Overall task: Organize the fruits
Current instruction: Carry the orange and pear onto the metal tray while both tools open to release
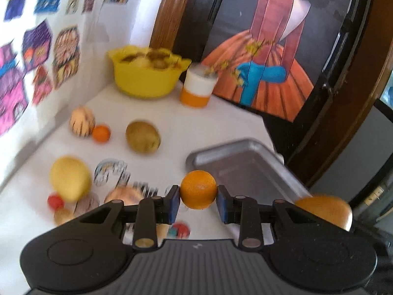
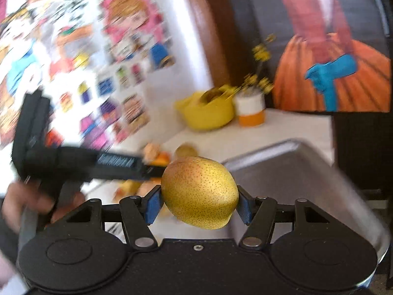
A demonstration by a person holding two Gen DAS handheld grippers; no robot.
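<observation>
In the left wrist view my left gripper is shut on an orange, held above the near left edge of a metal tray. My right gripper is shut on a speckled yellow pear, hovering over the tray; that pear also shows at the right of the left wrist view as a yellow-orange fruit. On the white table lie a kiwi, a small orange, a striped fruit, a yellow mango and several small fruits near the left gripper.
A yellow bowl filled with fruit and a white-and-orange jar stand at the back. A wall of coloured pictures runs along the left; a painting leans behind the table. In the right wrist view a hand grips the left gripper's handle.
</observation>
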